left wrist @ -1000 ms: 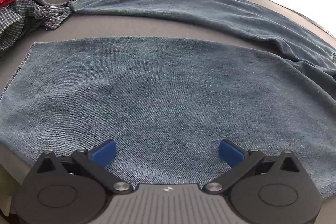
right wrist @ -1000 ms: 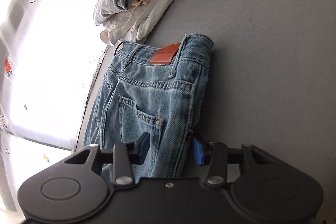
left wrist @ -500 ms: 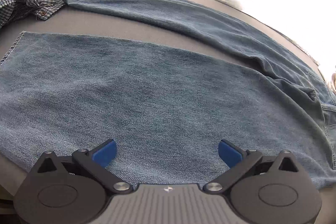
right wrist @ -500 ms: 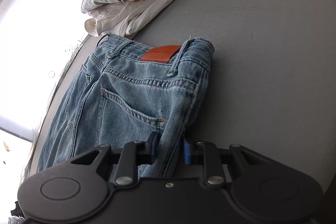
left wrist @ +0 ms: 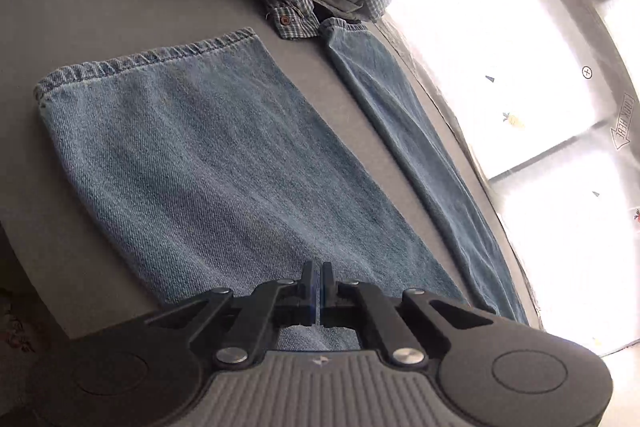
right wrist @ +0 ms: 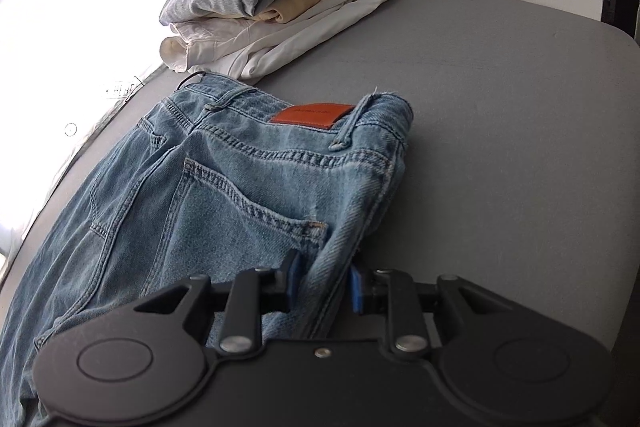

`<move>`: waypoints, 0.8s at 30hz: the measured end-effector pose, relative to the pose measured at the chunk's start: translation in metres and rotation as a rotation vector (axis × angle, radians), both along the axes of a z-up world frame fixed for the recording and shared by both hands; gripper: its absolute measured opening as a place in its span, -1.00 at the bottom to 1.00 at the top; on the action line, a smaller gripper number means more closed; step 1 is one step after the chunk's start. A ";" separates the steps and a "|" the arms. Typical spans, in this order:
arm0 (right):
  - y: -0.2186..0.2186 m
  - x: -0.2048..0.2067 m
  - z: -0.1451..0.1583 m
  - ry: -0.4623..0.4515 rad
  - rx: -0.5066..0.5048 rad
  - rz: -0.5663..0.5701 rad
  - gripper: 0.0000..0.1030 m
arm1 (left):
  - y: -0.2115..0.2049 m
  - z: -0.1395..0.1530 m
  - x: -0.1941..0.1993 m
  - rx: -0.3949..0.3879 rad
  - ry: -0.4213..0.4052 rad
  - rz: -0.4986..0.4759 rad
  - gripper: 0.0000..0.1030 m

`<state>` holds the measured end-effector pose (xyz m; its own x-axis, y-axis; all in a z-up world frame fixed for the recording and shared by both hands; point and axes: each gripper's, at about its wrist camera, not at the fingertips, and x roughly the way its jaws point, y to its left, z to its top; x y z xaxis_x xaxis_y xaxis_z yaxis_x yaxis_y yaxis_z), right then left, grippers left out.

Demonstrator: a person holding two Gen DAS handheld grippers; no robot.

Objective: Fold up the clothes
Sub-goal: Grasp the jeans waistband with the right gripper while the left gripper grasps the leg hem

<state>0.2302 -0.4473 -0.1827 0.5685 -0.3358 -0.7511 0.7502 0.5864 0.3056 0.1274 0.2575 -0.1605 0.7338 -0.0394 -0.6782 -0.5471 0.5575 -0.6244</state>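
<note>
While the jeans [right wrist: 224, 195] lie spread on the grey surface [right wrist: 500, 147], the right gripper [right wrist: 324, 277] pinches their folded side edge; the left gripper [left wrist: 319, 289] has its jaws fully closed above one leg [left wrist: 208, 163], seemingly gripping nothing.

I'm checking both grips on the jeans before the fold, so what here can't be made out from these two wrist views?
- Left wrist: whether the left gripper, jaws together, has pinched any denim of the jeans; its own fingers hide the contact.
- Right wrist: how much fabric the right gripper holds; its body covers the fold below.
- Right wrist: the lettering on the leather patch, too small.
- Left wrist: the window, overexposed.
</note>
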 end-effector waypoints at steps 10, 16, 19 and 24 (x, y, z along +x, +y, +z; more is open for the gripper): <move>0.012 0.001 -0.002 -0.008 -0.038 -0.073 -0.51 | 0.071 -0.004 -0.049 0.084 0.119 0.161 -0.62; 0.014 0.004 -0.003 -0.002 -0.049 -0.093 -0.50 | 0.090 -0.003 -0.049 0.112 0.148 0.158 -0.38; 0.014 0.004 -0.003 -0.003 -0.049 -0.096 -0.50 | 0.095 -0.002 -0.050 0.134 0.174 0.156 -0.27; 0.015 0.004 -0.004 -0.008 -0.049 -0.103 -0.50 | 0.099 -0.007 -0.052 0.102 0.180 0.154 -0.21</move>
